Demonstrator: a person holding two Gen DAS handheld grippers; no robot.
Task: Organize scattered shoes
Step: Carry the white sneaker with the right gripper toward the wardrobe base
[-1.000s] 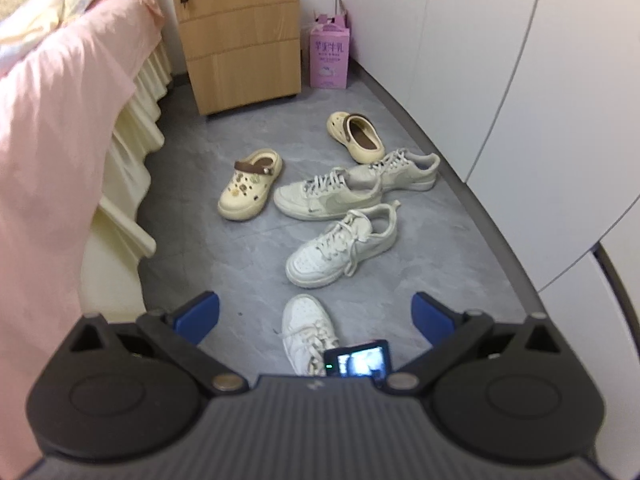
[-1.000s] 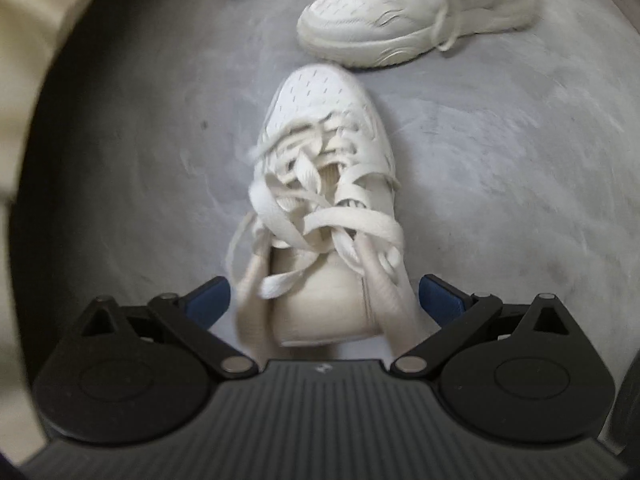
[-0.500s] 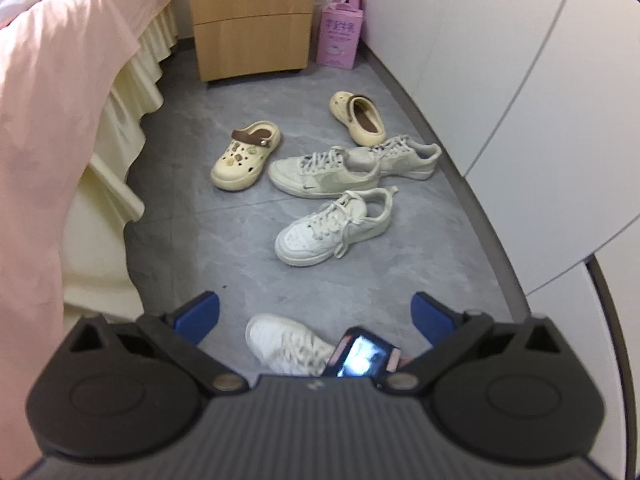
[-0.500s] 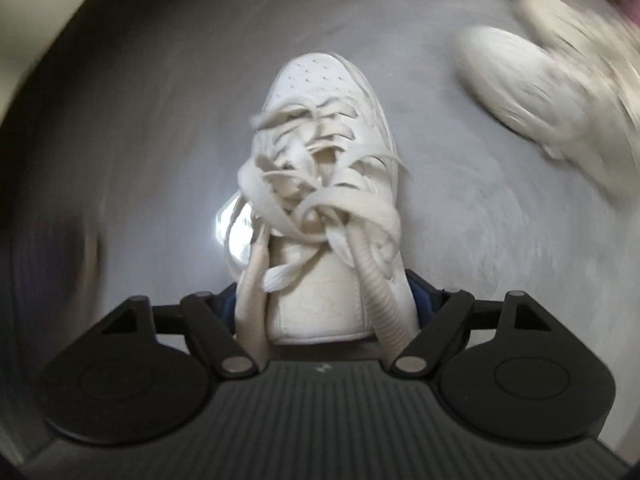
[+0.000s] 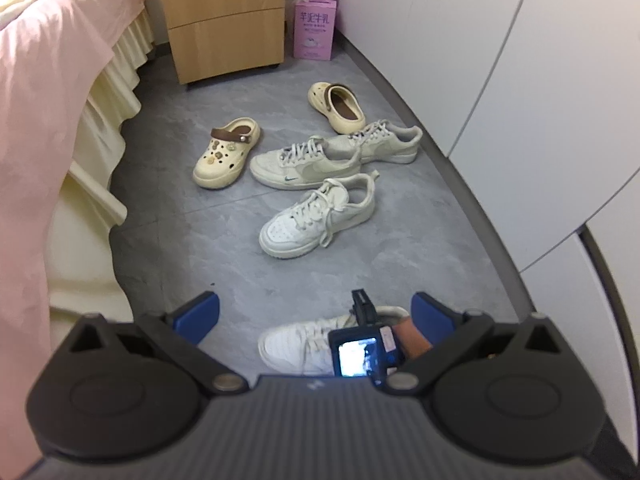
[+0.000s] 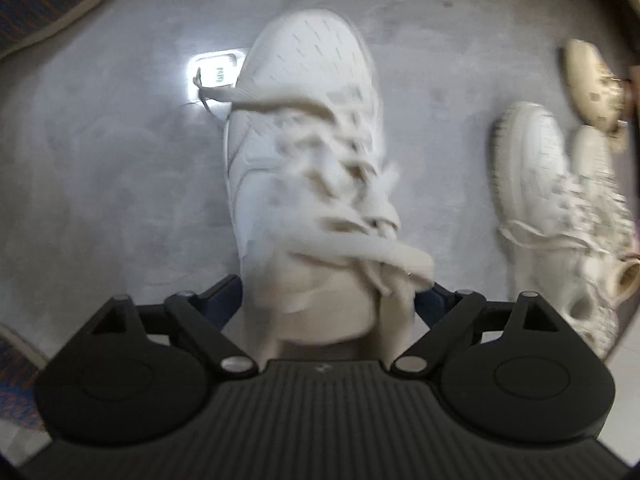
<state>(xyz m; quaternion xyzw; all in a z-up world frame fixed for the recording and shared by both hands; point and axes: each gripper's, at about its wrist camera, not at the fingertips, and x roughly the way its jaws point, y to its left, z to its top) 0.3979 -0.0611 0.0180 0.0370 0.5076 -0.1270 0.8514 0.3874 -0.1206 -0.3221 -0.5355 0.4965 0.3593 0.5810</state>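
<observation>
Chinese characters "羊奶牛乳"-like print on pink carton [image 5: 313, 28], partly legible

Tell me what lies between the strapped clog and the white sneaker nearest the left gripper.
Only bare grey floor, seen in the left wrist view, between strapped clog and white sneaker.

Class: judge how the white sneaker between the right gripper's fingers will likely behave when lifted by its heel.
The sneaker probably keeps its shape: the upper looks firm. Its loose laces look floppy and may dangle. Held at the heel, the toe may droop.

White sneaker [image 6: 304, 152], grey marbled floor [image 5: 168, 240], pink box [image 5: 315, 28].
</observation>
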